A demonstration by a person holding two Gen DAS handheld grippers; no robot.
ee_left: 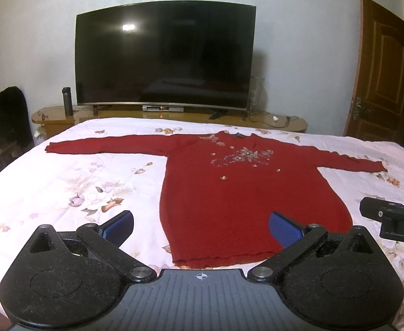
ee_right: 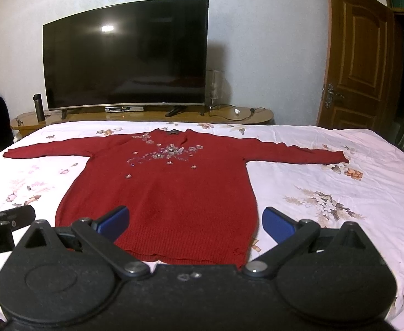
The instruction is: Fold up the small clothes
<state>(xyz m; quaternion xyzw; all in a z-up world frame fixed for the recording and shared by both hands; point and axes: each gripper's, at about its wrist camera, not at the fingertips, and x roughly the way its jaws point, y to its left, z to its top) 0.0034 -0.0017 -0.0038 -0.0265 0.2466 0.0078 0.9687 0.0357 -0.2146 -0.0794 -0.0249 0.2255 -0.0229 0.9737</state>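
A red knitted sweater (ee_left: 238, 190) lay flat and face up on the bed (ee_left: 64, 182), spread over a pale floral sheet, its two sleeves stretched straight out to left and right and its neck pointing to the far side. Pale beaded flowers (ee_right: 171, 151) were scattered across its chest. The hem lay at the near edge, just in front of both tools. The left claw (ee_left: 201, 227) hovered over the hem's left part with its blue pads wide apart, gripping nothing. The right claw (ee_right: 195, 222) hung over the hem's right part, likewise spread wide and empty; the two stood side by side, near each other. Beyond the bed a large dark television (ee_right: 124, 55) stood on a low wooden surface (ee_right: 152, 115), a dark flask (ee_left: 67, 101) at its left end, and a brown door (ee_right: 359, 58) stood open at the far right
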